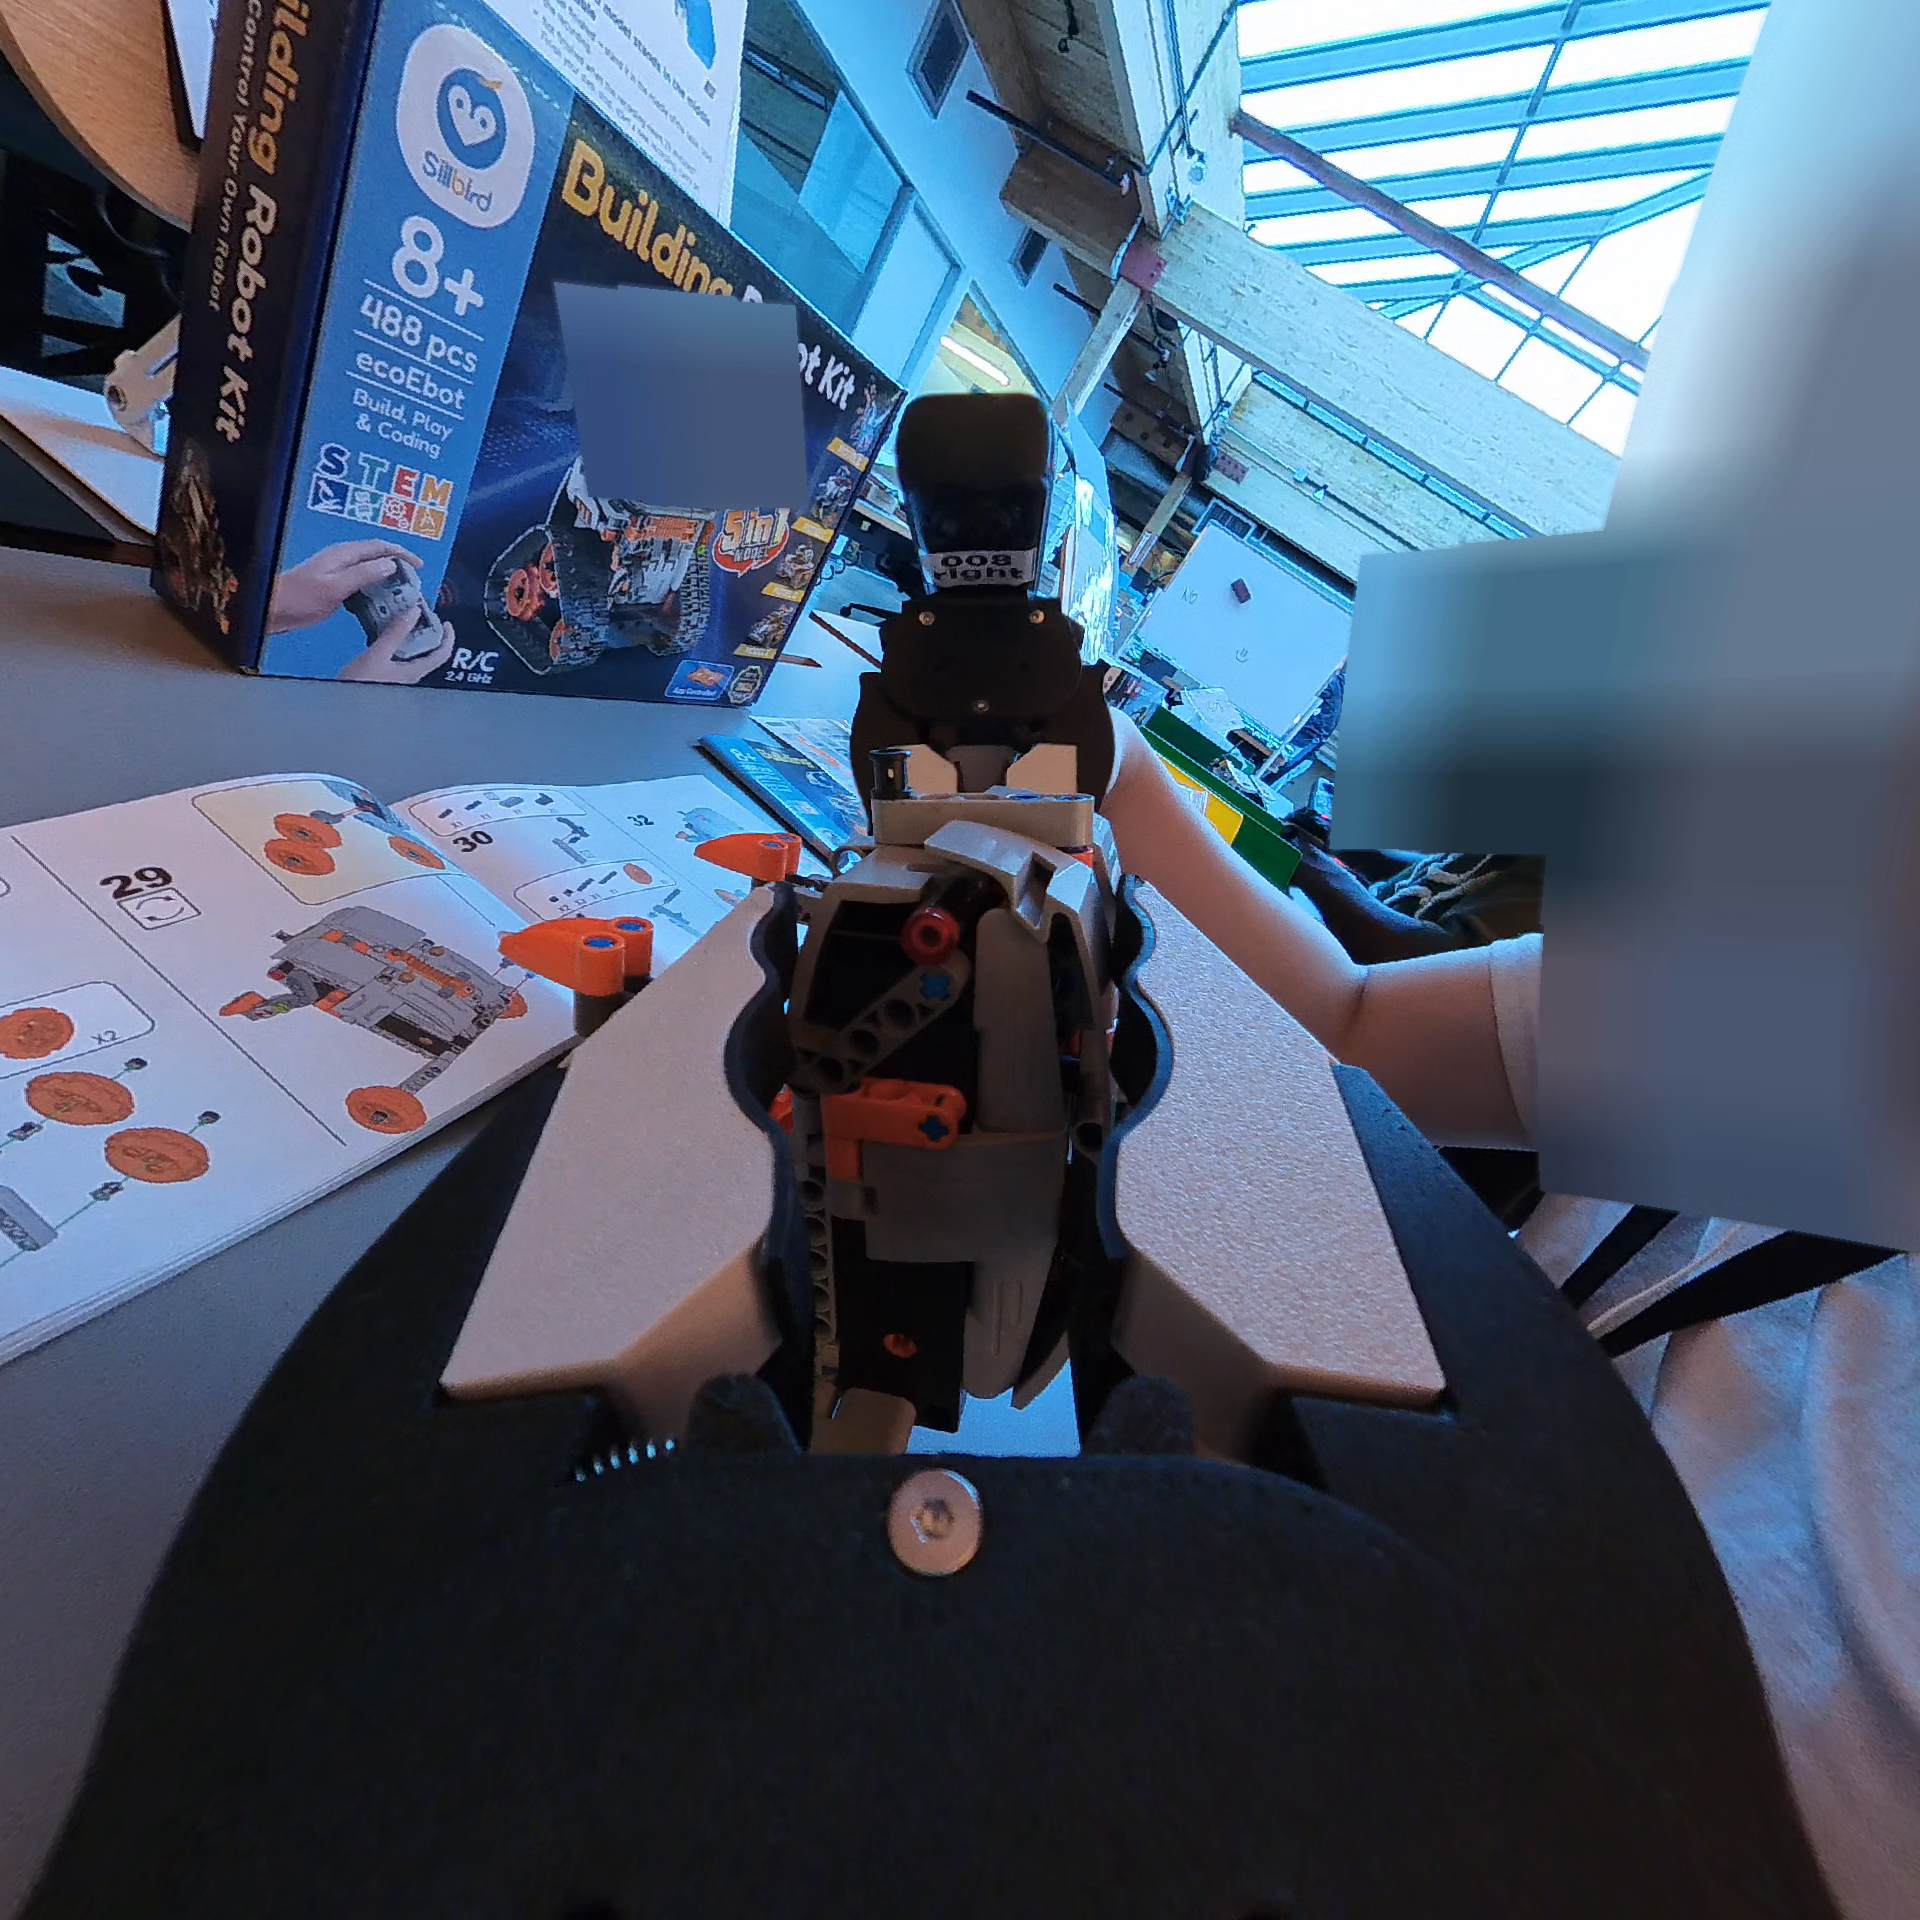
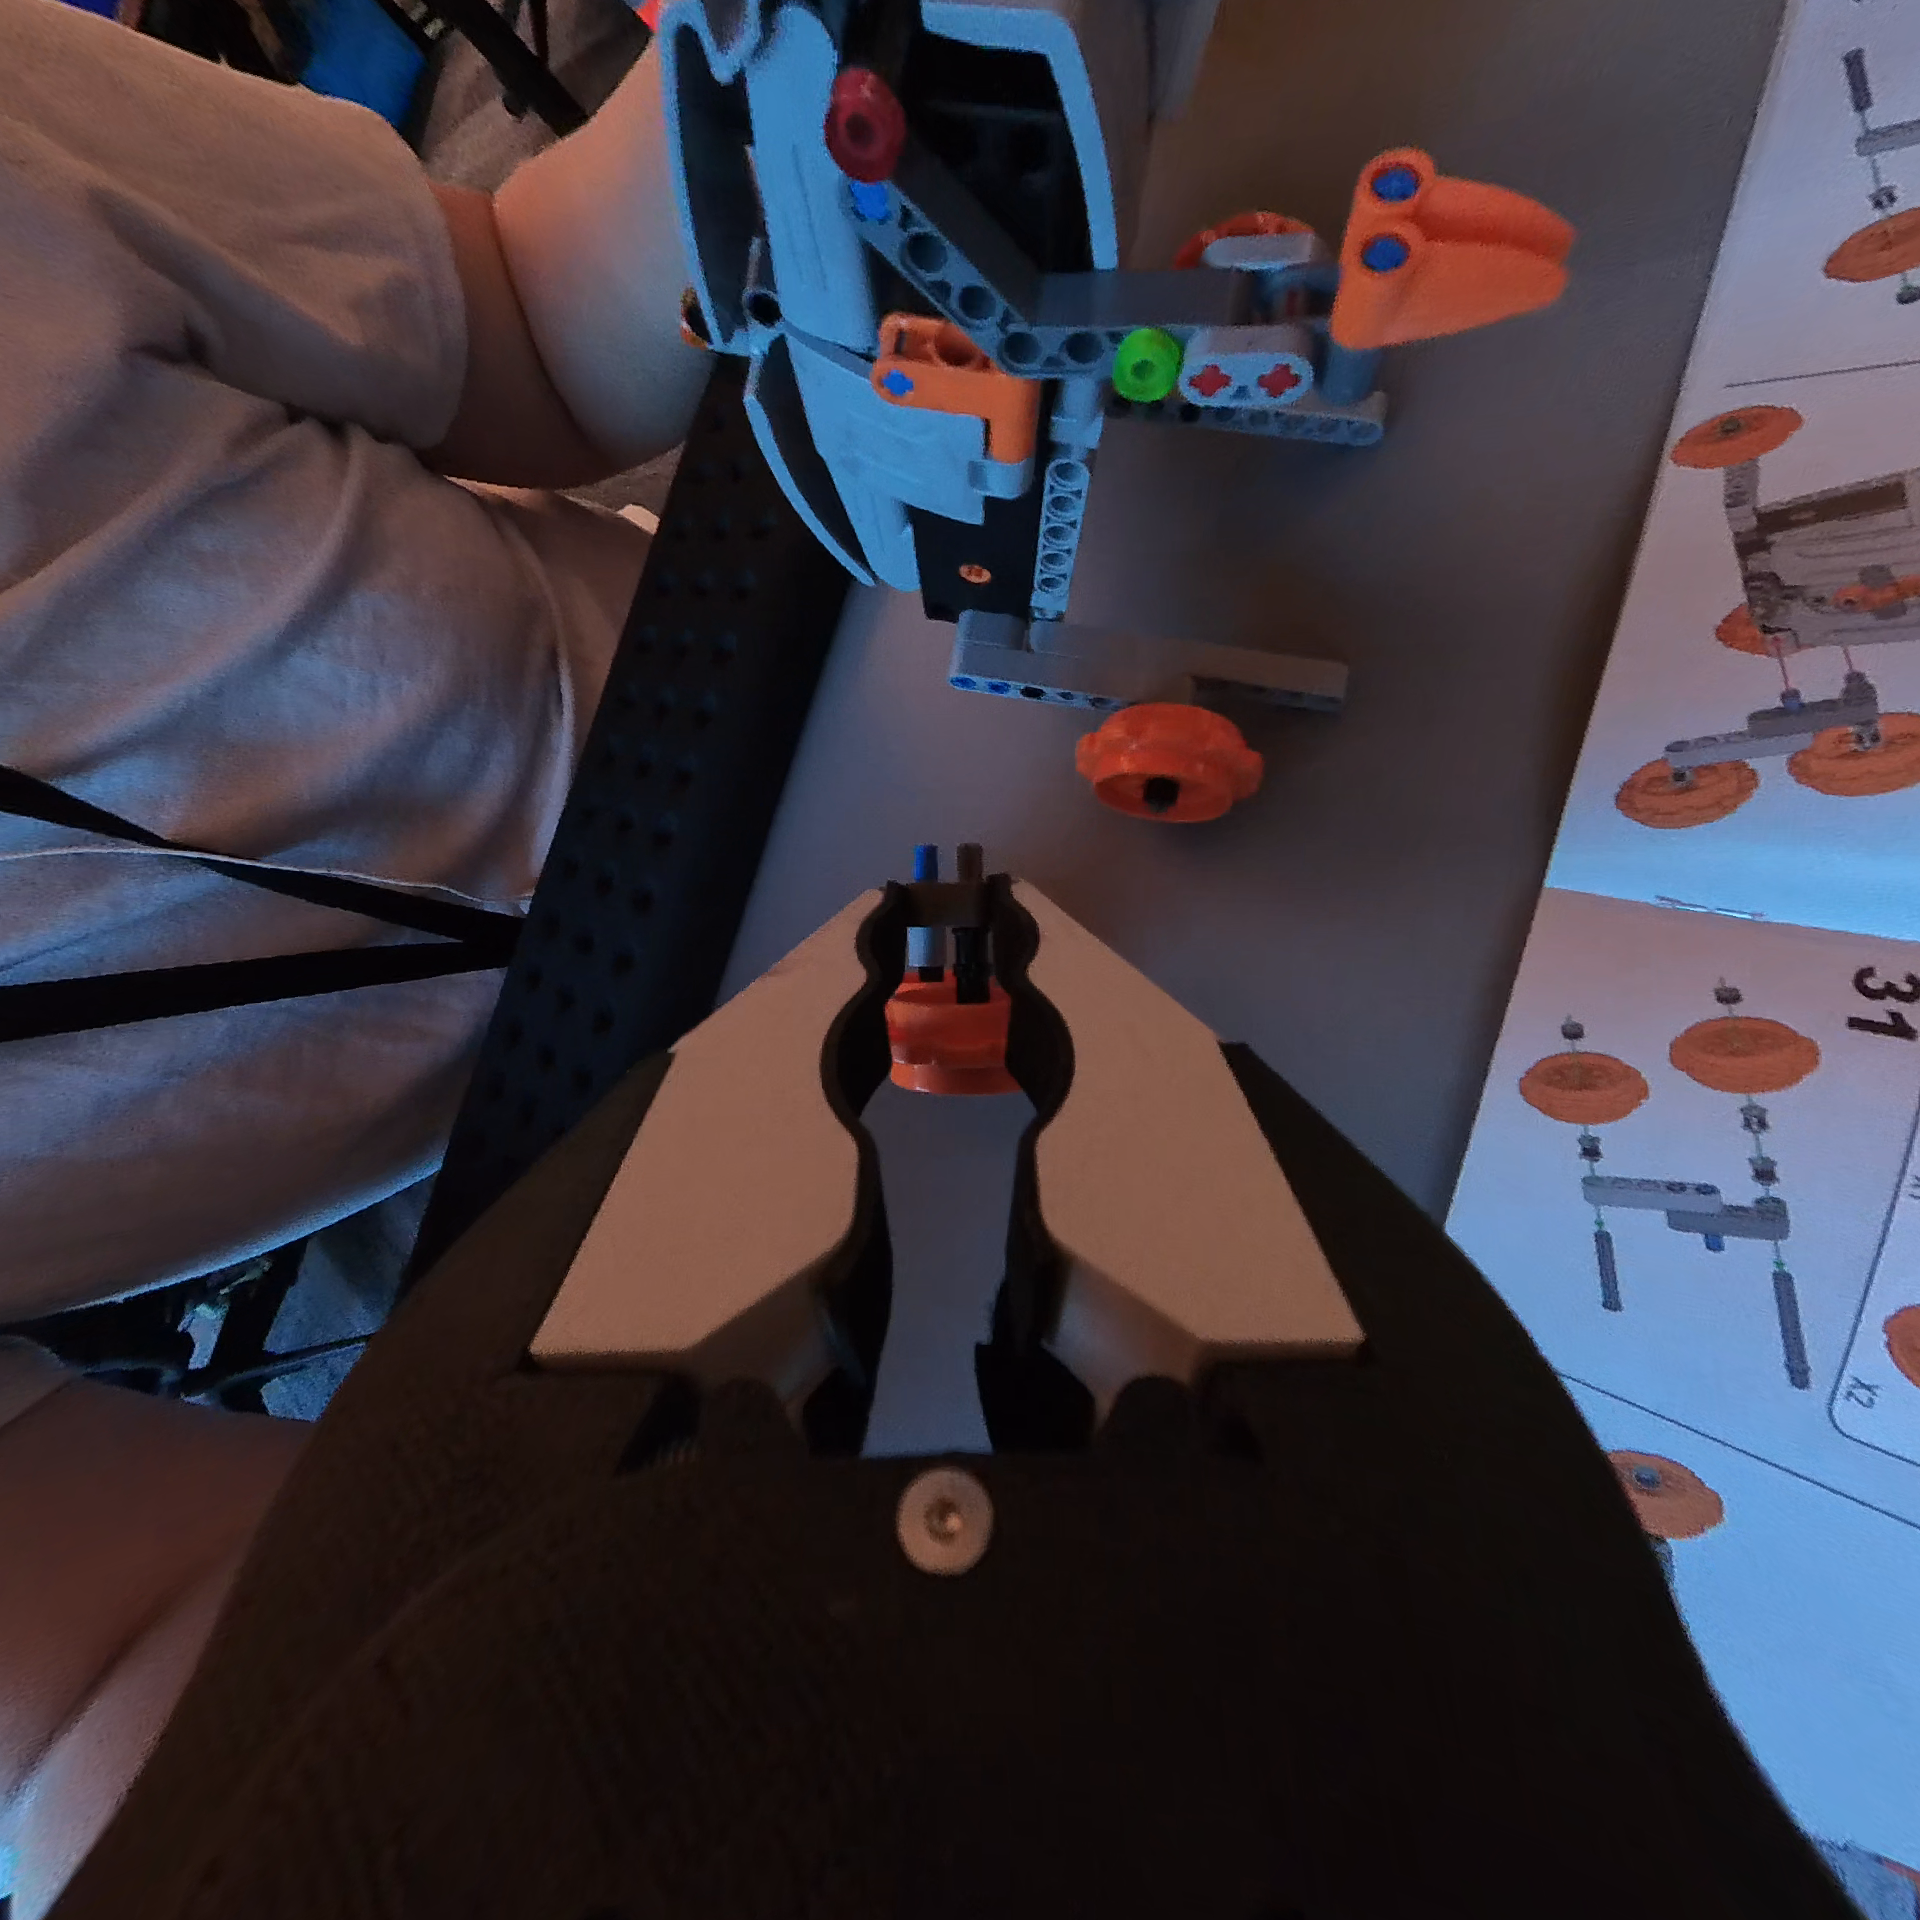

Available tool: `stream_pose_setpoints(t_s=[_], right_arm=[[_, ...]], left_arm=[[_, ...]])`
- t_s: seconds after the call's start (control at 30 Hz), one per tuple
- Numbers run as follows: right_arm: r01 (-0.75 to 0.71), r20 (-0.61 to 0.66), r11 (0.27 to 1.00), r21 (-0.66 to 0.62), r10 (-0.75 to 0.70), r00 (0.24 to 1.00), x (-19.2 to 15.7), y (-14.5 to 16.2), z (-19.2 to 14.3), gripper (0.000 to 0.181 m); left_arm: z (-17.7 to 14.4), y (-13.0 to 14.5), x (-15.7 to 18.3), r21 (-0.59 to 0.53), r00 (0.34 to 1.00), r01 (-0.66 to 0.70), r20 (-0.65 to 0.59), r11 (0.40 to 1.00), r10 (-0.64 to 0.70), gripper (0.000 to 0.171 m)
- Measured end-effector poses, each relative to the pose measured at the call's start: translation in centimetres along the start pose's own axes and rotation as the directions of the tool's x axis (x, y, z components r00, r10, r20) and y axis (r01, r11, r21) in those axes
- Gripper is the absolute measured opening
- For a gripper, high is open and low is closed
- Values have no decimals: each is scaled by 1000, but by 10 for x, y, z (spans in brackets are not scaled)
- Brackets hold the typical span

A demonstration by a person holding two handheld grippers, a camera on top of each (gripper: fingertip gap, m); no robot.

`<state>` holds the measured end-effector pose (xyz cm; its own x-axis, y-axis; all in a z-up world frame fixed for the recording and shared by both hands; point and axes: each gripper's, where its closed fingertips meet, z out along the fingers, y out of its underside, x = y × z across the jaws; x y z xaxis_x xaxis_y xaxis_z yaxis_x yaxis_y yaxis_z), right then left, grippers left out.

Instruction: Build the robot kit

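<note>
Left gripper (image 1: 940, 1039) is clamped on the grey, black and orange brick model (image 1: 935, 1091); the model sits deep between its fingers, long axis running along the fingers and pointing away from the camera. The model appears lifted off the grey table (image 1: 260, 727), though the left wrist view hides its underside, so this is not certain.

Right gripper (image 2: 948, 904) pinches a small subassembly (image 2: 951, 997) at its very tips: an orange wheel hub with a short dark beam carrying a blue pin and a dark pin that poke out past the fingertips. From the right wrist view the model (image 2: 935, 343) lies straight ahead of those pins and slightly left, near but apart, a gap of bare table between. A grey beam (image 2: 1143, 665) at the model's near end runs crosswise to the right fingers, with an orange wheel (image 2: 1169, 769) just under it. The right gripper is the nearer one to that beam end.

Orange wing-shaped piece (image 2: 1455, 249) sticks off the model's far right side. Open instruction booklet (image 1: 260, 987) lies flat on the table to the left of the left gripper; a blue kit box (image 1: 468, 364) stands behind it. A person's arm (image 1: 1299, 987) and light sleeve are at right.
</note>
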<state>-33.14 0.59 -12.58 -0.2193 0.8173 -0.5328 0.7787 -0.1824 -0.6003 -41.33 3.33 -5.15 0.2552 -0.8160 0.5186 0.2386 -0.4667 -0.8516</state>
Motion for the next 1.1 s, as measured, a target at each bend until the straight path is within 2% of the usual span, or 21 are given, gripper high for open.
stream_pose_setpoints(t_s=[1.1], right_arm=[[-5, -12, 1000, -8, 5, 1000, 4, 2, 1, 16]], left_arm=[[1, 0, 0, 11, 1000, 4, 12, 1000, -4, 59]])
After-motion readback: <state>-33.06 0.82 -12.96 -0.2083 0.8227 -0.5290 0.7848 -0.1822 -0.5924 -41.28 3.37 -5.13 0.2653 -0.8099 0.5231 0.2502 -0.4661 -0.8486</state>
